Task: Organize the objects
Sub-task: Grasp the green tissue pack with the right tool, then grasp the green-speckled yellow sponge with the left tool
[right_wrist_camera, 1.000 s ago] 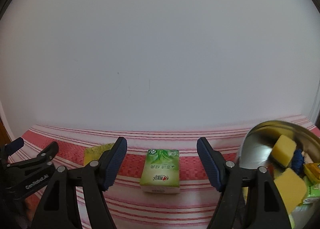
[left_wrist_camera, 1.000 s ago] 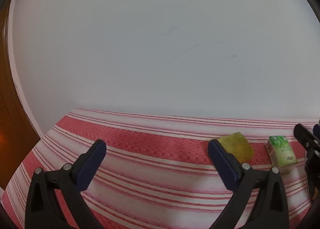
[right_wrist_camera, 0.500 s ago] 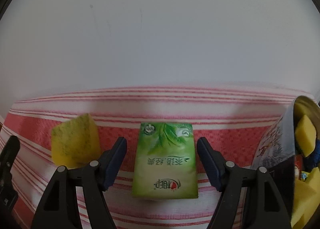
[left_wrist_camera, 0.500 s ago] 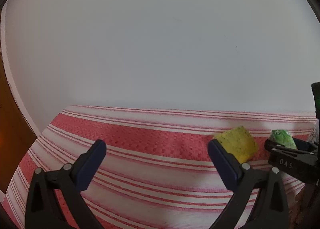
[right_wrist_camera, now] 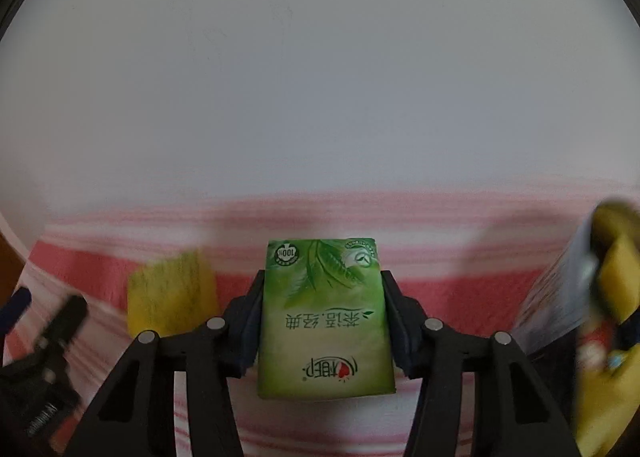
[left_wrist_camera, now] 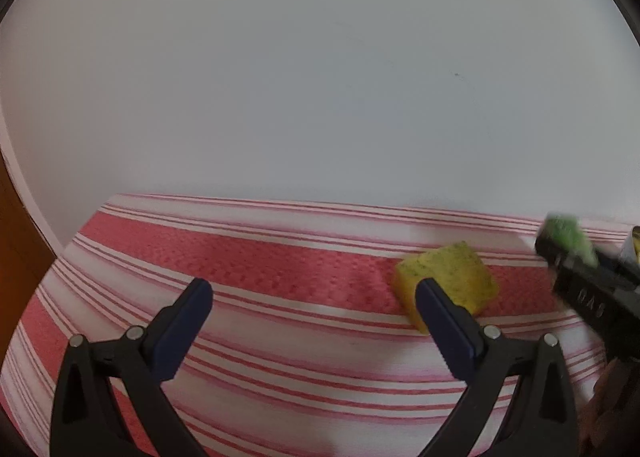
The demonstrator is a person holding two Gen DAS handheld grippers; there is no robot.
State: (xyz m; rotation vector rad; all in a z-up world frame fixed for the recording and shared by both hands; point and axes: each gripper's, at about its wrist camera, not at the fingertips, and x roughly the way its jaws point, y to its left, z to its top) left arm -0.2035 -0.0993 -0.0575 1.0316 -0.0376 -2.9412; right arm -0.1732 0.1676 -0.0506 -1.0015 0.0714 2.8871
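A green tissue pack (right_wrist_camera: 326, 317) lies between the fingers of my right gripper (right_wrist_camera: 323, 291). The jaws are closing, and both pads touch its long sides. The pack rests on a red-and-white striped cloth (left_wrist_camera: 280, 257). A yellow sponge (right_wrist_camera: 172, 293) sits on the cloth just left of the pack. In the left wrist view the sponge (left_wrist_camera: 448, 281) lies just beyond the right finger of my left gripper (left_wrist_camera: 312, 293), which is open with only cloth between its fingers. At that view's right edge the tissue pack (left_wrist_camera: 568, 233) shows blurred above the right gripper's dark frame.
A shiny metal bowl (right_wrist_camera: 556, 297) stands at the right and holds yellow sponge pieces (right_wrist_camera: 620, 281) and other small items. A plain white wall (left_wrist_camera: 320, 77) rises behind the cloth. A brown edge (left_wrist_camera: 16, 241) shows at the far left.
My right gripper came forward and down over the tissue pack, and its jaws closed in on the pack's sides. The left gripper drew slightly nearer the yellow sponge, still open.
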